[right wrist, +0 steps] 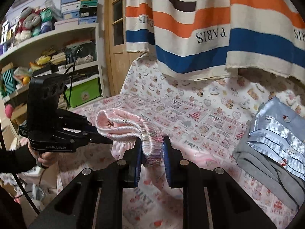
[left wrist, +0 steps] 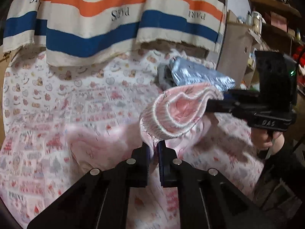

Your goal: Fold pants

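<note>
1. The left gripper (left wrist: 155, 148) sits lowest in the left wrist view, its jaws clenched on a thin fold of the pink pants (left wrist: 171, 114), with cloth pinched between the blue pads.
2. The right gripper (right wrist: 152, 148) has its jaws clamped across the gathered elastic waistband (right wrist: 152, 139) of the same pants, and the bunched band fills the gap between the pads.
3. The pants hang lifted between the two grippers, above the bed. The waistband opening gapes as a loop and the rest of the cloth trails down onto the printed bedsheet (right wrist: 200, 118).
4. In the left wrist view the right gripper comes in from the right, held by a hand (left wrist: 265, 139) at its grip. In the right wrist view the left gripper shows at the left, held by a hand (right wrist: 43, 158) in a dark sleeve.
5. Beyond the pants, a folded stack of light blue satin and grey clothes (right wrist: 276, 143) lies on the bedsheet, apart from the pants.
6. Farther back, a striped cloth (right wrist: 209, 28) in orange, blue, brown and cream, printed with "PARIS", hangs over the far side of the bed.
7. White shelves (right wrist: 57, 43) packed with boxes and bundles stand beside a wooden door (right wrist: 116, 38).
</note>
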Available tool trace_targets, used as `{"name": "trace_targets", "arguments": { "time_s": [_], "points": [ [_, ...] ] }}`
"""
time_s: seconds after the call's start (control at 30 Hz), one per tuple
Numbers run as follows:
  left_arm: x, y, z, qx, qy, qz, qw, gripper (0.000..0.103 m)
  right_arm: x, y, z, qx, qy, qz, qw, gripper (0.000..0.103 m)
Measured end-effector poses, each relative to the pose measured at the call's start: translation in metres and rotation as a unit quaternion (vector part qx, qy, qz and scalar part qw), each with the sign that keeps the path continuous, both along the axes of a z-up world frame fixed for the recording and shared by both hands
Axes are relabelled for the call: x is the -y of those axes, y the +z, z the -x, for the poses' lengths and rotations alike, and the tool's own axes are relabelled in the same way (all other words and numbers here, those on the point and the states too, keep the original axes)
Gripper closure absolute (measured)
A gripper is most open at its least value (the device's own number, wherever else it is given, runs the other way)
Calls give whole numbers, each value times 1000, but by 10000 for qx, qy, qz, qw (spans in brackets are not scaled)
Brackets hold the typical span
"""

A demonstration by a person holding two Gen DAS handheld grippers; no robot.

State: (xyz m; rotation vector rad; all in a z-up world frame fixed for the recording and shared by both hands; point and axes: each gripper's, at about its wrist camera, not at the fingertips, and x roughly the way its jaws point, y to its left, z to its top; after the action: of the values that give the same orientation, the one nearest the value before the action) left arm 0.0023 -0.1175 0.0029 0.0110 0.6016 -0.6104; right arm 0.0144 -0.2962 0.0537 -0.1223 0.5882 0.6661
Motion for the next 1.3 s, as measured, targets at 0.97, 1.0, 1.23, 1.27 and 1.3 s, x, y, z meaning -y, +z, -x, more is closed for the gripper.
{"name": "trace_targets", "arguments": {
  "time_s": [0.97,1.0,1.23,1.27,1.3],
  "points": [
    [-28,-18,-2,-643,421,-262,9967,70,45,-31,16,-507,-573,-93,9970,72],
    [-25,-22,-5,-680,502,-338,9958,70,42,-36,13,-546,-619,17,9966,72],
    [-21,-43,-25,-863,744,-683,9911,71,41,-66,-13,-1179,-752,91,9901,72],
    [-20,-43,-24,-837,755,-709,9911,78,42,-69,-15,-1249,-735,61,9894,72],
    [-20,-42,-23,-811,784,-731,9909,84,43,-71,-17,-1318,-746,32,9885,85]
  ]
}}
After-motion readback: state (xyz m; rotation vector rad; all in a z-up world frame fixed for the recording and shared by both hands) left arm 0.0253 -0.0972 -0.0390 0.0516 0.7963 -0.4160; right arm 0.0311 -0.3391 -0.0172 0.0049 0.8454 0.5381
